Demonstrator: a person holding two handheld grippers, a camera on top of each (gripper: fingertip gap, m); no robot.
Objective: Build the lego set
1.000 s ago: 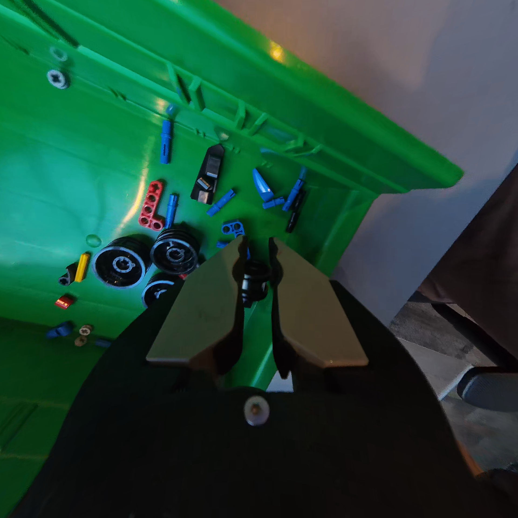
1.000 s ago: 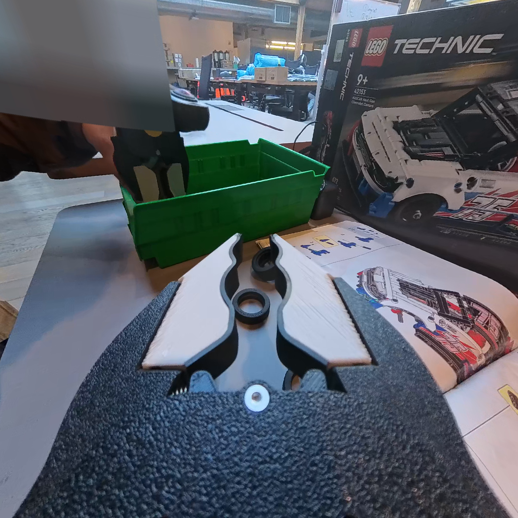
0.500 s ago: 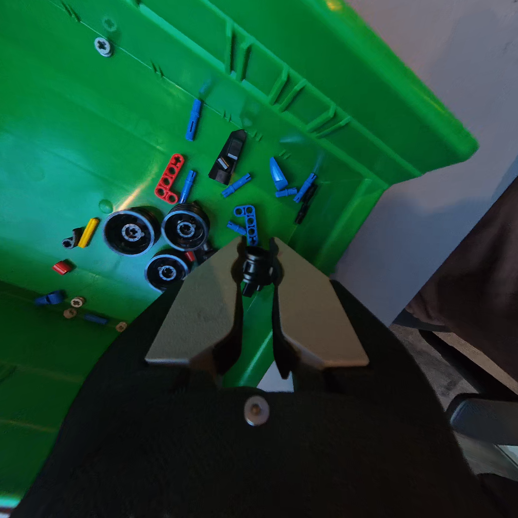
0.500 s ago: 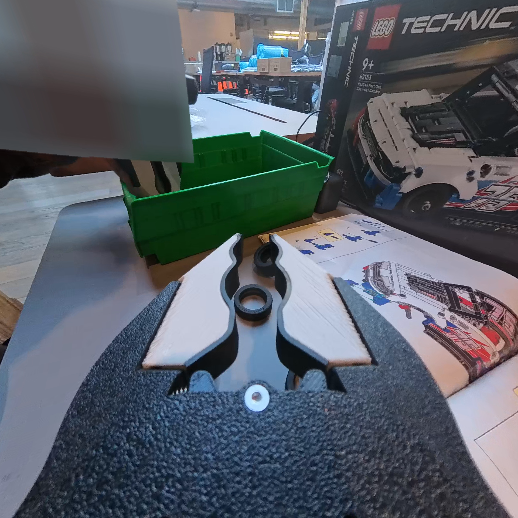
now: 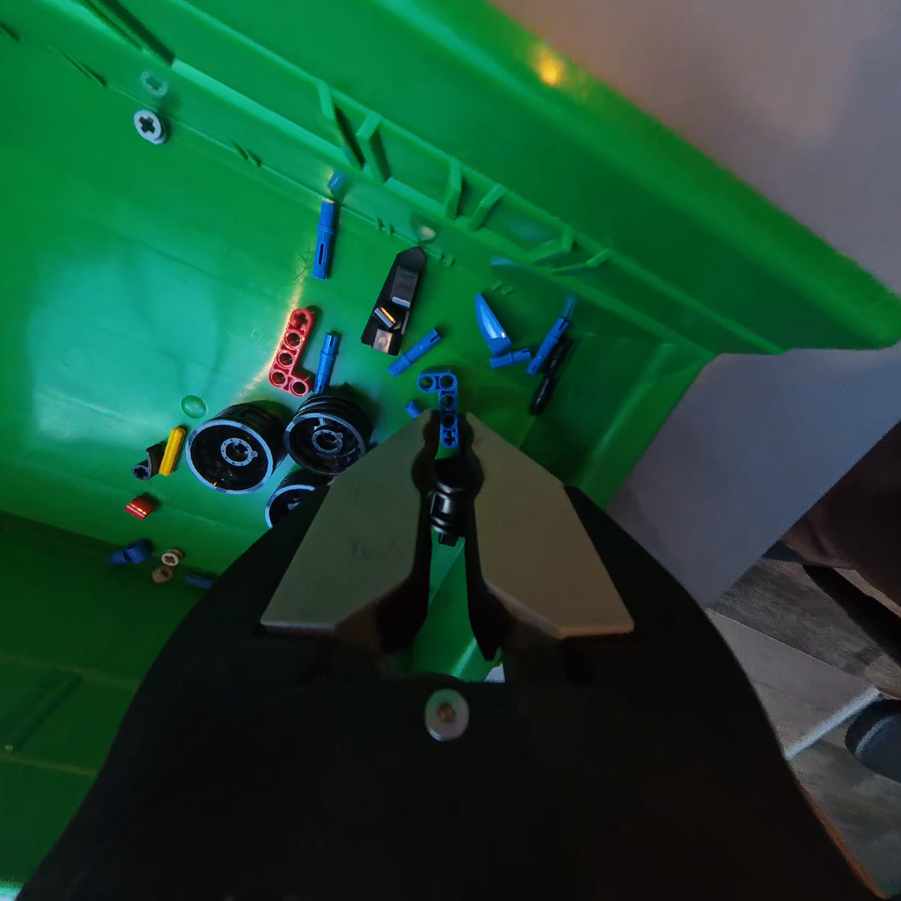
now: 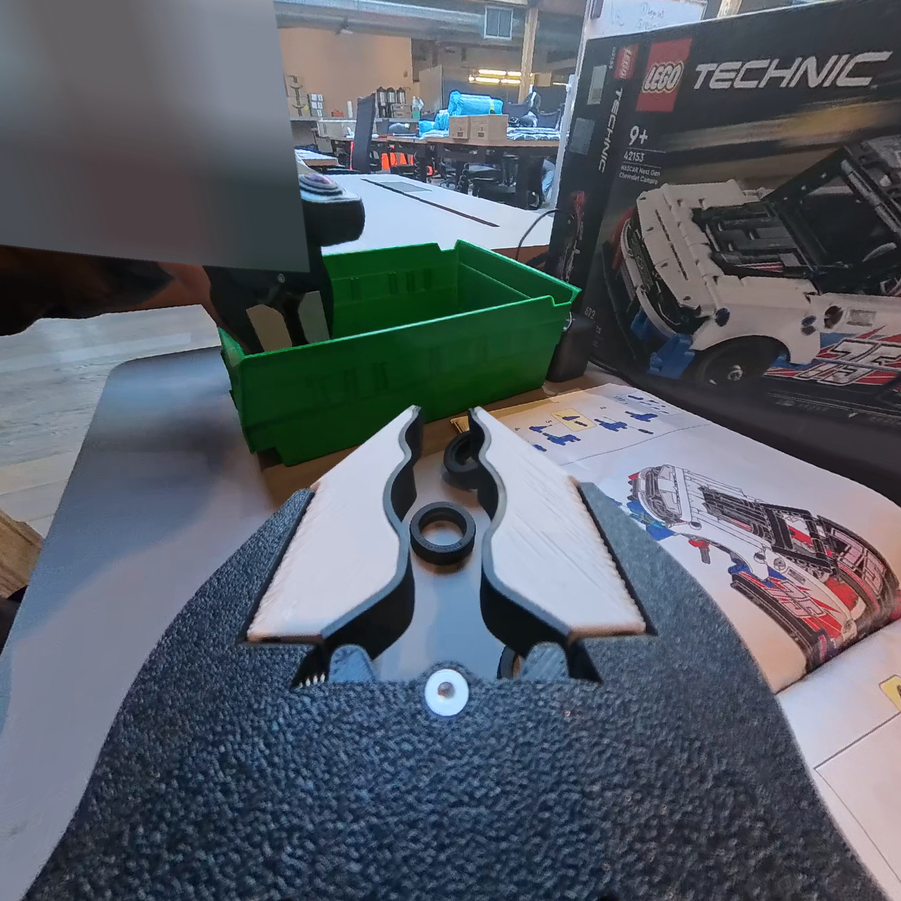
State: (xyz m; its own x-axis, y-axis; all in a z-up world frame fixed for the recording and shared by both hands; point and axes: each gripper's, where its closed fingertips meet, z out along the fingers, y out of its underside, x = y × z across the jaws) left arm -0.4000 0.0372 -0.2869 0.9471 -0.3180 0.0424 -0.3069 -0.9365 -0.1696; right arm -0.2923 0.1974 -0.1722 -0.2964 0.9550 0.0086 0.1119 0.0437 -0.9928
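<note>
The left claw is nearly closed on a small black ribbed connector, held above a green bin of loose pieces: black wheels, a red L-shaped beam and blue pins (all scattered near the far wall). The right claw hovers narrowly parted and empty over the bench, where two black tyres lie beside the open instruction booklet.

Glossy green plastic bin; right claw body rough, pebbled.
</note>
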